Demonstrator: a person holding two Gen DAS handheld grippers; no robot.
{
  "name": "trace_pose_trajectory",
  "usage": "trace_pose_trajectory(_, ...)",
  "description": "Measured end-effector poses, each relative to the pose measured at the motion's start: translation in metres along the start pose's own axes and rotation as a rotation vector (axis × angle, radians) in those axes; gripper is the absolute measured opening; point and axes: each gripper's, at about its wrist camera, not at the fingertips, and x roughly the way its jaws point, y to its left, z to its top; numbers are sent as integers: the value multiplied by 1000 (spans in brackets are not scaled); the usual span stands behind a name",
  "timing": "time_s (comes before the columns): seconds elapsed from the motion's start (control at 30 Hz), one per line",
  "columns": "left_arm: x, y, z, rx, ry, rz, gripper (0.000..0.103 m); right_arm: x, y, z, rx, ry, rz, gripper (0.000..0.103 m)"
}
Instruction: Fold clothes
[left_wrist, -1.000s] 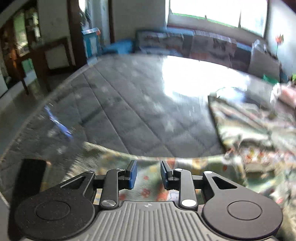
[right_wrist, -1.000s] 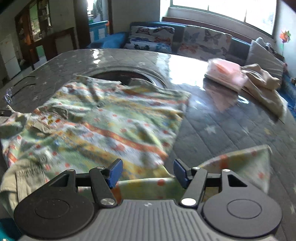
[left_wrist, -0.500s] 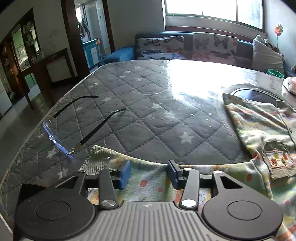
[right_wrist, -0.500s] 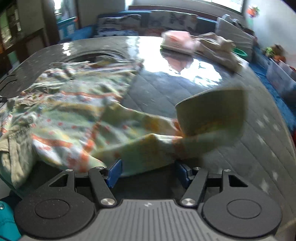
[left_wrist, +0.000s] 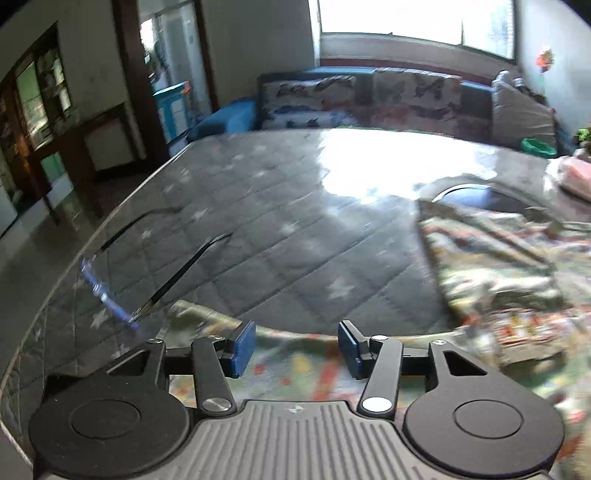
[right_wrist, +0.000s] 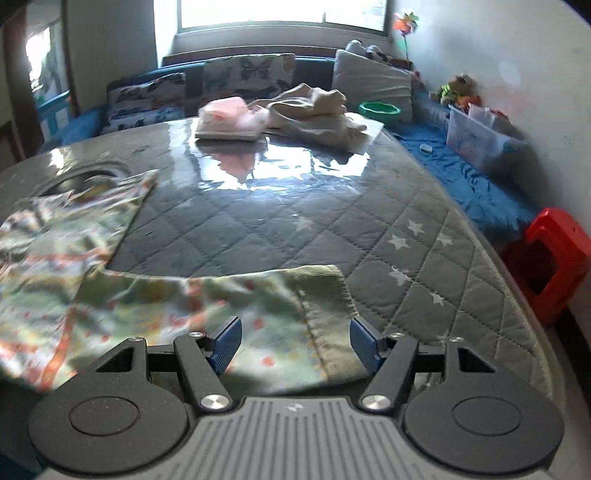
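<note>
A green children's shirt with orange and red print lies spread on the quilted grey table. In the left wrist view its body (left_wrist: 498, 280) lies to the right and one sleeve (left_wrist: 295, 365) runs under my left gripper (left_wrist: 296, 345), which is open above the cloth. In the right wrist view the other sleeve (right_wrist: 266, 306), with a ribbed green cuff (right_wrist: 328, 291), lies flat between the blue pads of my right gripper (right_wrist: 295, 341), which is open and holds nothing. The shirt body (right_wrist: 55, 251) spreads to the left.
A pair of glasses (left_wrist: 122, 291) lies near the table's left edge. A pink folded garment (right_wrist: 229, 118) and a beige garment (right_wrist: 317, 110) sit at the far side. A sofa with cushions (right_wrist: 251, 74) stands behind. A red stool (right_wrist: 546, 258) stands right of the table.
The right gripper swung right and the sleeve, lifted and moving earlier, now lies flat between its open pads. The left gripper's jaws have opened wider over the other sleeve.
</note>
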Motion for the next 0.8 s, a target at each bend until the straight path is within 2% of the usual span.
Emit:
trace_pose_trajectory(0.27,-45,-57,9,103,-74,-249,60,35,-10,4,7,-12,10,66)
trace_pose_trajectory(0.43,-59,-114,1,215,-72,-455,60,37,-8,5,-18,-24,10,59)
trace_pose_trajectory(0.53,-63,-157,-8,316,-53,-576,60,36,-6,6,-47,-34,-3,48)
trace_pose_trajectory(0.57,-63,-168,-11,343,-47,-597,60,36,-5,6,-51,-39,-21,37)
trace_pose_trajectory(0.6,-63,-179,-15,370,-42,-618,60,36,-6,6,-55,-40,-32,34)
trace_pose_trajectory(0.73,-64,-220,-30,475,-19,-696,60,36,-6,5,-80,-47,-64,34)
trace_pose_trajectory(0.8,-63,-233,-44,516,-10,-720,60,37,-5,5,-105,-55,-84,40)
